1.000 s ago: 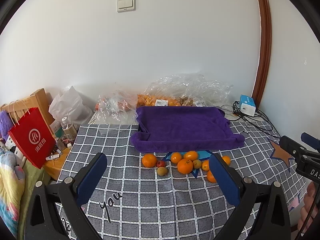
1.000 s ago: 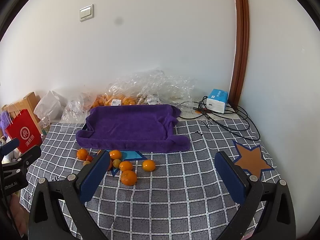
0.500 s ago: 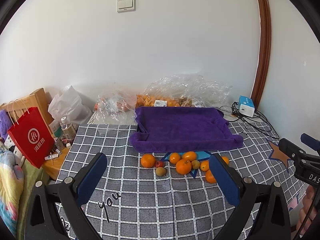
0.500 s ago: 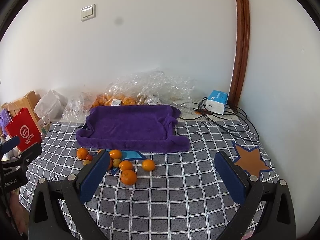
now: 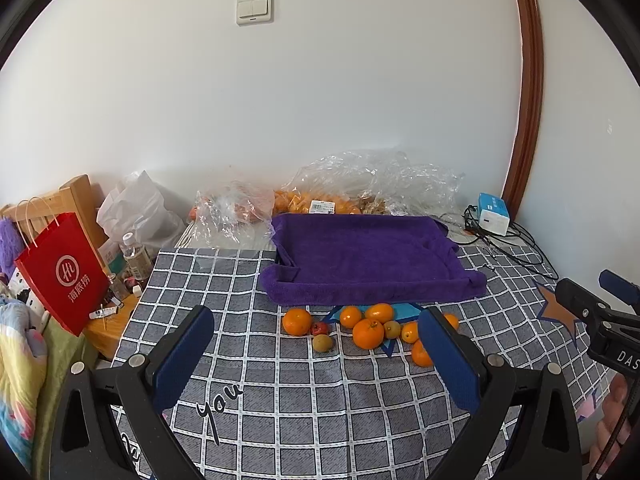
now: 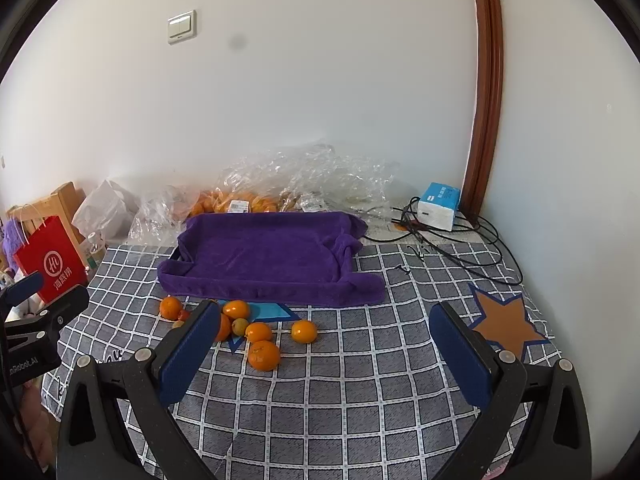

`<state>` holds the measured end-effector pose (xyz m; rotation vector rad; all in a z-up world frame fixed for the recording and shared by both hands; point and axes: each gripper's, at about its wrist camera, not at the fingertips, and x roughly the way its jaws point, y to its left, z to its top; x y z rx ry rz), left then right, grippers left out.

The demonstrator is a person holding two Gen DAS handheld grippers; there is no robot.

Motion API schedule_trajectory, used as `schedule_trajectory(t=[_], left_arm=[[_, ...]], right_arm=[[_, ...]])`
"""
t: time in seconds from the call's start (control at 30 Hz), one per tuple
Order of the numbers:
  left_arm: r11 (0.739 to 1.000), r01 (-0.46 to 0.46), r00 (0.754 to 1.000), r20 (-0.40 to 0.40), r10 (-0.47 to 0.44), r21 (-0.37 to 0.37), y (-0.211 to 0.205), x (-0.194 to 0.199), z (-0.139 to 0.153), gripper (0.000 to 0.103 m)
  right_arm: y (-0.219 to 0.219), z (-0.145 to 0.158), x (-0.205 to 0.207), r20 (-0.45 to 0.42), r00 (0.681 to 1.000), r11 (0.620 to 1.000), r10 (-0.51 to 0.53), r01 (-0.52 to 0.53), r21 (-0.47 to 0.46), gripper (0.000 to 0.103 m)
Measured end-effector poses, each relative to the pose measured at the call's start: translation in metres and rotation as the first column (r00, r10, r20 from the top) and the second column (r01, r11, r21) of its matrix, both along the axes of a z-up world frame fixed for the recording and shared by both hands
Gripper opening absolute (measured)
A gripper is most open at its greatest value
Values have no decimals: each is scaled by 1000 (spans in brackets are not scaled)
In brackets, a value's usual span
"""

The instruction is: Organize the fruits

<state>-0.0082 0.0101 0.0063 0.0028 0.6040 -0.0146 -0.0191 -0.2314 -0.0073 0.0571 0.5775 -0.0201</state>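
Several oranges [image 5: 367, 333] and a few small brownish and red fruits [image 5: 322, 343] lie loose on the checked tablecloth, just in front of a tray draped in a purple towel [image 5: 368, 256]. The same pile [image 6: 263, 355] and towel tray [image 6: 264, 258] show in the right wrist view. My left gripper [image 5: 316, 354] is open and empty, held above the cloth short of the fruit. My right gripper [image 6: 324, 354] is open and empty, to the right of the pile. Its left finger [image 6: 188, 354] hides part of one orange.
Clear plastic bags with more oranges [image 5: 320, 204] lie against the wall behind the tray. A blue-white box [image 6: 438, 205] and black cables [image 6: 460, 248] sit at the back right. A red paper bag [image 5: 62, 276], a bottle [image 5: 134, 254] and clutter stand off the table's left edge.
Both views have shifted only slightly; the fruit and tray sit marginally lower in the frames. Both grippers stay open and nothing on the table has moved.
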Motion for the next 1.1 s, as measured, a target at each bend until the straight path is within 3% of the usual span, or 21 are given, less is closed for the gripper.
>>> schedule_trajectory(t=[0.47, 0.8, 1.03, 1.1], left_arm=[[1000, 3, 1000, 10, -3, -14, 4, 14, -8, 103], [1000, -7, 1000, -10, 7, -12, 10, 39, -33, 103], [1000, -12, 995, -98, 10, -25, 19, 70, -69, 102], [999, -8, 991, -136, 1, -53, 23, 78, -83, 94]], right_arm=[[5, -6, 12, -5, 1000, 1000, -3, 3, -2, 102], [7, -36, 48, -66, 998, 1000, 23, -22, 19, 102], [7, -76, 80, -149, 987, 998, 61, -56, 35, 95], [6, -89, 87, -163, 985, 997, 64, -58, 45, 92]])
